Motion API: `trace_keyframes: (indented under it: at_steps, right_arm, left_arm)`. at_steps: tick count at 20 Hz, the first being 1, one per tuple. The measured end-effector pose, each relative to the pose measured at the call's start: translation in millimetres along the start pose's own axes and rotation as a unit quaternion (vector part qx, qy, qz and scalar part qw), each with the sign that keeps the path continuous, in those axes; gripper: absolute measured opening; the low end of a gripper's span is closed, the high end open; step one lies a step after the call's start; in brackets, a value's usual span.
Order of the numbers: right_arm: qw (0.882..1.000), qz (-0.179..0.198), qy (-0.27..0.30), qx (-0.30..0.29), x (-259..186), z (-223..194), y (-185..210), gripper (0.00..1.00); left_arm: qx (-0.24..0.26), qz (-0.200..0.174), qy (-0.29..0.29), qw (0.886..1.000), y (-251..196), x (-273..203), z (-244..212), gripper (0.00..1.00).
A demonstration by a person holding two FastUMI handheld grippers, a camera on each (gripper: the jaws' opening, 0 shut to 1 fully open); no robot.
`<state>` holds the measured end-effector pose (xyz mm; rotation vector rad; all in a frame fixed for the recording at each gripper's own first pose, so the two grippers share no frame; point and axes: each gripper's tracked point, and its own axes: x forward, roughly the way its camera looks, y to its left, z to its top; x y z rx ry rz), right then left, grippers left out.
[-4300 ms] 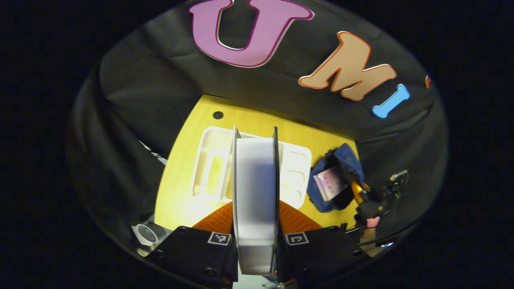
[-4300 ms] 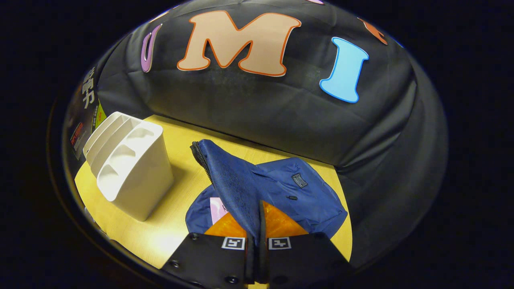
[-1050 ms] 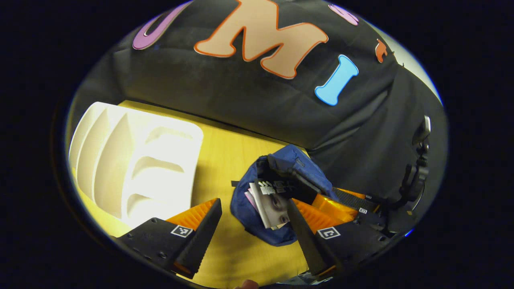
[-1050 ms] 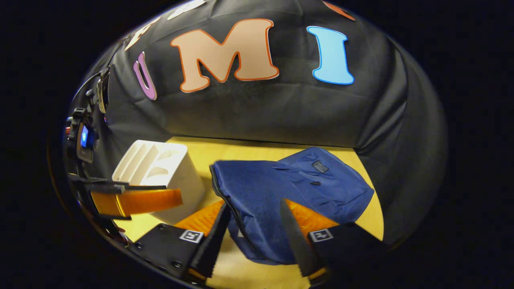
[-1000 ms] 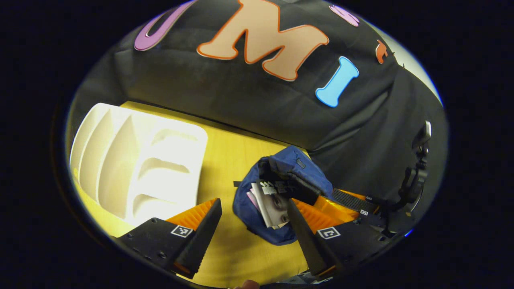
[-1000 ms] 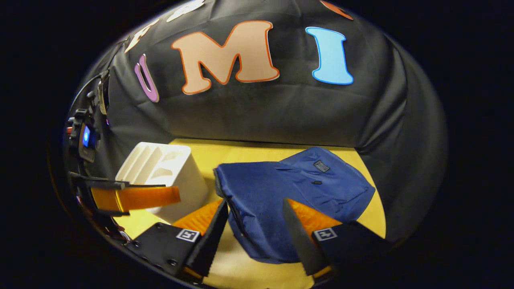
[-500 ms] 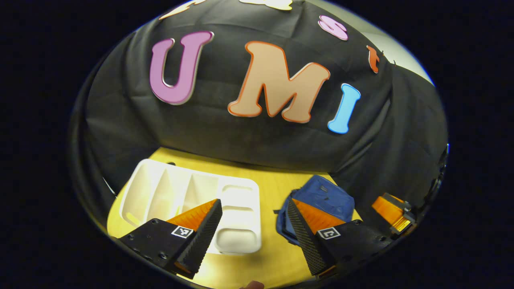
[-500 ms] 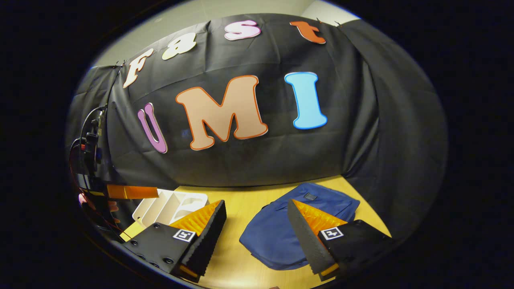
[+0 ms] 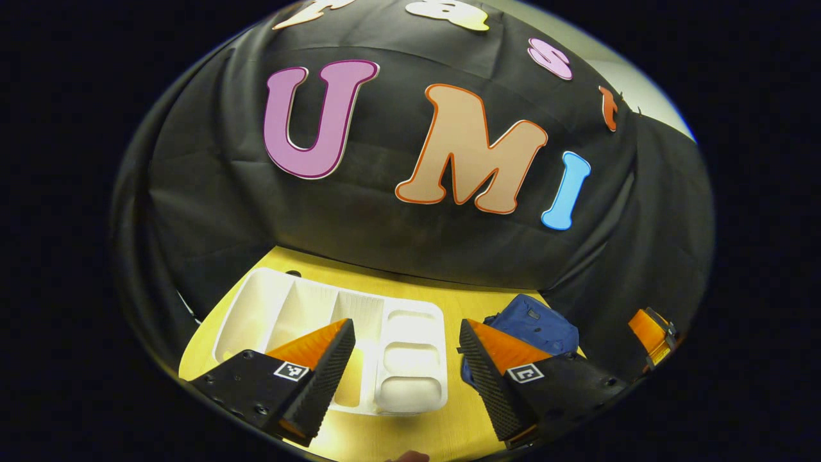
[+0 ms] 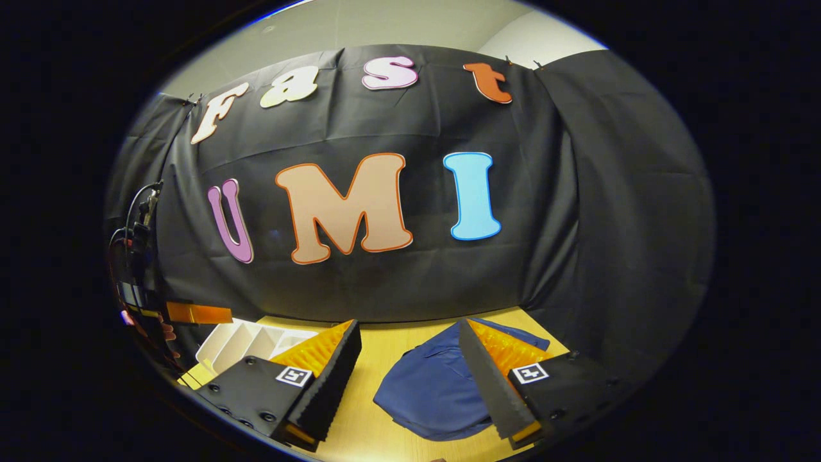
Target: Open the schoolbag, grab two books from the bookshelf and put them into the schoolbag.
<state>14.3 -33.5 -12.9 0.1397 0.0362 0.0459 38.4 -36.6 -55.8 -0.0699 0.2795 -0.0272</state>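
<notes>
Schoolbag (image 10: 430,391), blue, is lying flat on the yellow table (image 10: 391,340), to the right of the white bookshelf (image 9: 391,350); in the left gripper view the schoolbag (image 9: 539,324) is sitting near the table's right edge. Left gripper (image 9: 404,372) is hovering above the table with fingers spread apart, grasping nothing. Right gripper (image 10: 410,378) is likewise hanging released over the schoolbag, its jaws wide and not touching the fabric.
</notes>
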Motion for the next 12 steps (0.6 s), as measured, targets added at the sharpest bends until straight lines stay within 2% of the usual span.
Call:
trace_keyframes:
  at_steps: [12]
  right_arm:
    - [0.998, -0.060, -0.012, -0.001, -25.3, 2.8, -1.1, 0.96]
  left_arm:
    - [0.011, -0.040, 0.022, 0.999, 10.7, 14.0, -5.8, 0.95]
